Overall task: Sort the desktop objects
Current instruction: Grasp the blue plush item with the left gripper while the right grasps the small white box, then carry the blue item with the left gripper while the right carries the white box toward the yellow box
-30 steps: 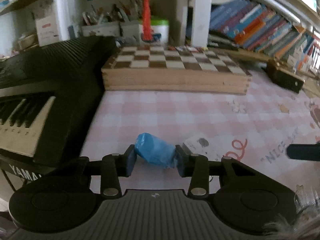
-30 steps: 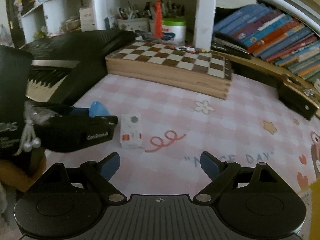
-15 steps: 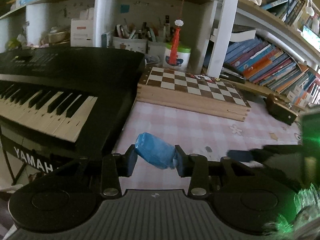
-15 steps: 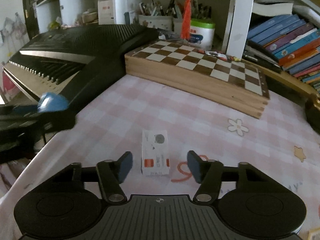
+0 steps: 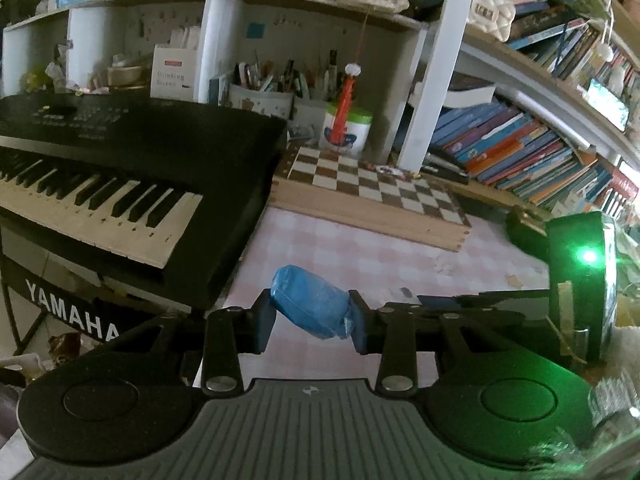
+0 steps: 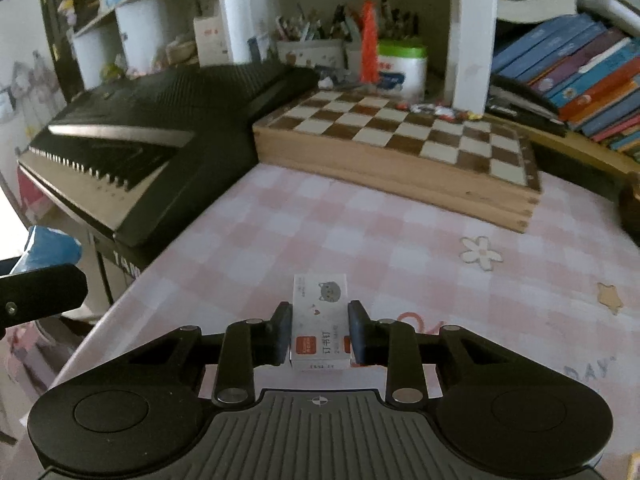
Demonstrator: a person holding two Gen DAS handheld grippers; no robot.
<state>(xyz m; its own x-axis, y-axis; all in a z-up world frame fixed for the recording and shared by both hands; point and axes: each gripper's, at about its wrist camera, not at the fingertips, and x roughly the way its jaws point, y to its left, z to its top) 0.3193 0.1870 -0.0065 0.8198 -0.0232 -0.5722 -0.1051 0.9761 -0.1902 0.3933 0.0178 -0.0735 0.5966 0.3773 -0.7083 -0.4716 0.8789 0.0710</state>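
Left wrist view, grip: my left gripper [image 5: 312, 322] stays nearly closed, pads clamped on the blue wrapped packet [image 5: 310, 306], which sits crosswise between them.
Left wrist view, change: a second ago the packet hung low over the pink checked desk mat [image 5: 360, 256] in front of the chessboard box [image 5: 372, 196]; now I have it lifted clear, above the desk's left edge beside the Yamaha keyboard [image 5: 120, 184].
Left wrist view, meaning: I judge the packet picked up and on its way to wherever it belongs.
Right wrist view, grip: my right gripper [image 6: 318, 334] has just been closing, and the small white staple box [image 6: 320, 320] is now between the jaws. The pads sit against its long sides, or nearly so; I cannot tell how firm the squeeze is.
Right wrist view, place: the box lies flat on the mat, near the desk's front edge, well apart from the chessboard box [image 6: 400, 152].
Right wrist view, change: a second ago these jaws stood wide with the box off to the left.
Right wrist view, meaning: I judge the second pick is about secured; lifting comes next.
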